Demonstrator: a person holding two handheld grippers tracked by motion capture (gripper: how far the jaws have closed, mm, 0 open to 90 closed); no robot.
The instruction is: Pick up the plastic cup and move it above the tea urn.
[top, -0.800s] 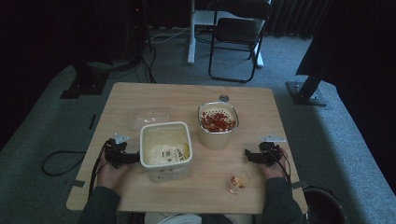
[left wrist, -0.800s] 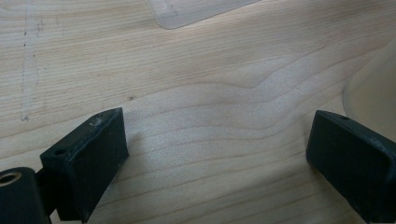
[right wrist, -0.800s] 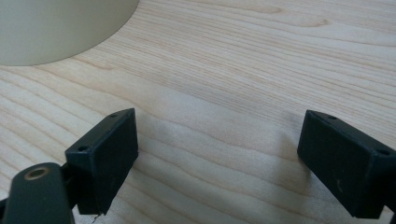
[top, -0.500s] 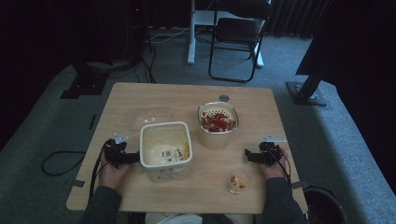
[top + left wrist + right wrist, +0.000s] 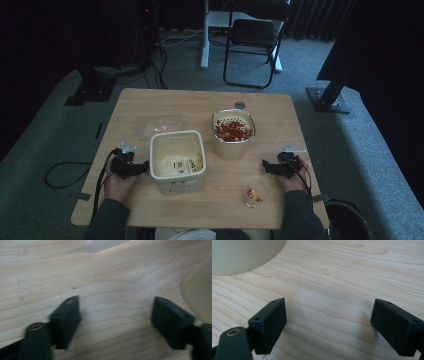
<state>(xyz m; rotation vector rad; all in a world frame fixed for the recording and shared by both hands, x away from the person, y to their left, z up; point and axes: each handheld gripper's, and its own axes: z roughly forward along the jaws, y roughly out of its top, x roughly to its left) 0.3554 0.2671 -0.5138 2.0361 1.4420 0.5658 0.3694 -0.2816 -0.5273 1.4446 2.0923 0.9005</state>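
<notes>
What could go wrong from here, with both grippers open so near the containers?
1. The left gripper is right beside the square tub; a push there might slide it.
2. The small clear cup sits near the right gripper; a sweeping forearm may tip it.
3. The strainer of red pieces stands atop its bowl and could spill if bumped.

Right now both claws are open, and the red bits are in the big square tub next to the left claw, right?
Not quite. Both claws are open, but the red bits sit in the strainer bowl farther right, as the high view shows. The big square tub next to the left claw holds no red bits there. The right claw is open over bare table.
</notes>
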